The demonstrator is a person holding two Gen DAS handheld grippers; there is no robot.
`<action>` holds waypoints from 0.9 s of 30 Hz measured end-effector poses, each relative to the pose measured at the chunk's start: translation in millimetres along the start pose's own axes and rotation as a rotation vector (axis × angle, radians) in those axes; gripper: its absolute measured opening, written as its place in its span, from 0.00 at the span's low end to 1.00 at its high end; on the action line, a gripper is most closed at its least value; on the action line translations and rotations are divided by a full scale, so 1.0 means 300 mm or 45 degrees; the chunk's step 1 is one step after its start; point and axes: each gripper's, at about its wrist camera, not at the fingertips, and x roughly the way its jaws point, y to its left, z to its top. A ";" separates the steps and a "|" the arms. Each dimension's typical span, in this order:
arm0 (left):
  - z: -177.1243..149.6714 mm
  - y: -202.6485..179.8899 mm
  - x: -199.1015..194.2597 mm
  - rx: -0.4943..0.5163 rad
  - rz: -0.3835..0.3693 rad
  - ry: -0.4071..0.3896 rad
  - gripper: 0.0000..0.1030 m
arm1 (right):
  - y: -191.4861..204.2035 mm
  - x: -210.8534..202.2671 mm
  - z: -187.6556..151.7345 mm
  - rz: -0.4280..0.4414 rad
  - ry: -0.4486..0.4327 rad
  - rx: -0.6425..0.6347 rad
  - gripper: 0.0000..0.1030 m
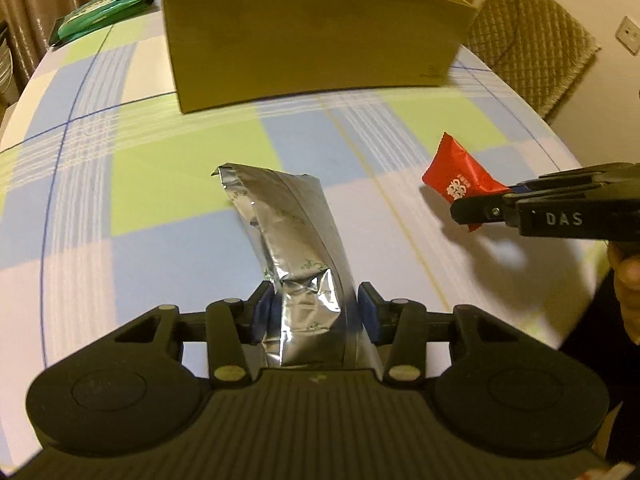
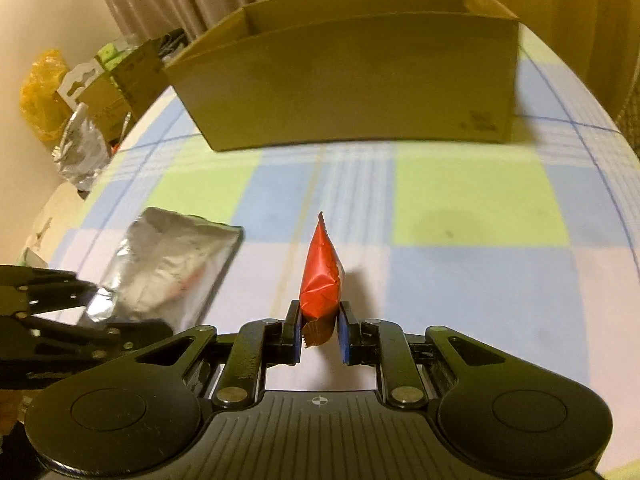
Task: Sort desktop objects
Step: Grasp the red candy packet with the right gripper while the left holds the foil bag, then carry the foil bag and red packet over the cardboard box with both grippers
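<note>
My left gripper (image 1: 316, 312) is shut on a crumpled silver foil pouch (image 1: 288, 240), which sticks up and forward above the checked tablecloth. The right gripper (image 2: 319, 328) is shut on a small red snack packet (image 2: 320, 276), held upright by its lower end. In the left wrist view the right gripper (image 1: 480, 210) comes in from the right edge with the red packet (image 1: 460, 178). From the right wrist view the left gripper (image 2: 94, 304) shows at the lower left with the silver pouch (image 2: 172, 268). An open cardboard box (image 1: 312, 40) stands ahead of both, also seen as the box (image 2: 352, 80).
A green packet (image 1: 102, 12) lies on the table's far left corner. A wicker chair (image 1: 532, 36) stands beyond the table at right, with a person's hand (image 1: 626, 280) at the right edge. Off the table's left side lie foil bags (image 2: 80, 148) and small cartons (image 2: 116, 80).
</note>
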 end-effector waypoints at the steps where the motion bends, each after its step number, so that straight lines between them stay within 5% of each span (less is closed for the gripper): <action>1: -0.011 -0.014 -0.002 0.002 -0.002 -0.001 0.39 | -0.007 0.000 -0.007 -0.015 0.002 -0.007 0.14; 3: -0.027 -0.028 -0.005 0.006 -0.010 -0.006 0.39 | -0.015 0.010 -0.013 -0.053 0.017 -0.020 0.19; 7: -0.030 -0.031 0.001 -0.001 -0.017 -0.010 0.41 | -0.034 0.018 -0.013 -0.078 0.004 -0.006 0.51; 8: -0.030 -0.026 0.001 -0.009 -0.020 -0.010 0.41 | -0.042 0.011 -0.020 -0.081 -0.003 -0.008 0.52; 21: -0.028 0.002 -0.003 -0.038 -0.003 -0.040 0.49 | -0.030 0.060 -0.029 -0.210 -0.060 -0.149 0.51; 24: -0.027 0.008 0.001 -0.044 -0.006 -0.042 0.51 | -0.029 0.059 -0.026 -0.232 -0.069 -0.149 0.32; 27: -0.028 0.008 0.006 -0.040 0.001 -0.042 0.56 | -0.022 0.058 -0.025 -0.241 -0.071 -0.151 0.26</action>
